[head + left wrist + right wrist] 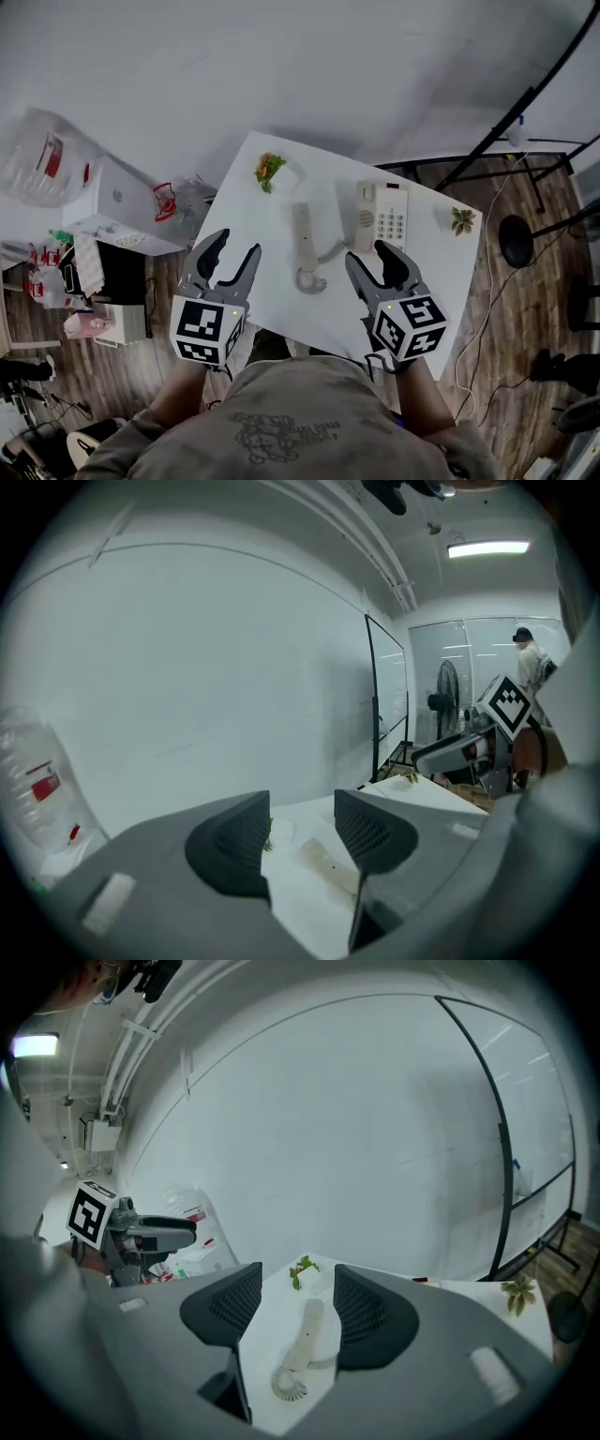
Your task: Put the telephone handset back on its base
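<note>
Handset [302, 234] off its cradle. Lies flat on white table [281, 202], lengthwise, just left of base [382, 216] and apart from it. Tied to base by coiled cord [311, 279], bunched at the handset's near end.

Left gripper [234, 246] at the table's near left edge: jaws wide apart, nothing between the pads. Right gripper [372, 255] just in front of base: jaws equally wide and empty. Framed between them in the right gripper view, handset and coil, farther on and untouched.

Probably light, stiff moulded plastic. Smooth, so likely a little slippery under the pads, yet sturdy enough for a firm squeeze. Best taken across the narrow middle of the bar, long sides between the pads, clear of the thicker ends. Some drag and spring to be expected from the cord. Worth keeping the coil from catching under the handset on the way over. Needs both ends settled into the recess on the base's left side, beside the keypad.
</note>
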Tool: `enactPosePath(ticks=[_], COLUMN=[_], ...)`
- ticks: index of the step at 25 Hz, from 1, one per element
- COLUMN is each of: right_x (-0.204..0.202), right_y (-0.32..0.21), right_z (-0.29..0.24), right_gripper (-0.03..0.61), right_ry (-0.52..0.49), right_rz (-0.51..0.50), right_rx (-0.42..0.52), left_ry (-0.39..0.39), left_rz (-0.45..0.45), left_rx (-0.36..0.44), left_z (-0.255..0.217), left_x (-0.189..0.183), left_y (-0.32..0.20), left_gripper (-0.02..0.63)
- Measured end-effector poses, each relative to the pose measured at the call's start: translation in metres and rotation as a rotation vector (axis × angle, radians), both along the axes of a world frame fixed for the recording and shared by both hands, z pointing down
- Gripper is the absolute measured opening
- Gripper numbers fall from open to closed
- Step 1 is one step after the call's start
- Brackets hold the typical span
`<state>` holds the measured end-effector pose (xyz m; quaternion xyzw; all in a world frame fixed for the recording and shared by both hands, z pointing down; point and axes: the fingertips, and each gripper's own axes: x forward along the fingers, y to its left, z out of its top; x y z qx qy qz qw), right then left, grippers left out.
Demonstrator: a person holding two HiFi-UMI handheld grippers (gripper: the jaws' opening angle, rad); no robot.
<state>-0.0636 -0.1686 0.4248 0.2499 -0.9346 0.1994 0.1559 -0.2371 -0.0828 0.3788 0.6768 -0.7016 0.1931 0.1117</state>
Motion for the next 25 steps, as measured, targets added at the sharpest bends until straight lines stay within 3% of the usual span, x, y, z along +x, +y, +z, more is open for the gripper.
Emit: enactPosePath(ticks=[11, 15, 25], right_x=[-0.026, -0.039, -0.058], right_y=[0.015, 0.027, 0.042], right_z=[-0.008, -0.014, -0.012], right_gripper=[0.256, 0.256, 0.25], right_ry=[0.061, 0.074, 0.108], right_rz=[0.181, 0.249, 0.308], right_rx=[0.025, 0.033, 0.047], left_ry=[0.022, 0.031, 0.04], left_rz=[0.296, 0.38, 0.486], left_rx=[-0.027, -0.003, -0.024], left_z=[0.007, 0.001, 0.009], left_x=[-0.021, -0.029, -0.041], left_y=[-0.033, -0.037, -0.034], left_gripper=[0.206, 0.205, 0.206])
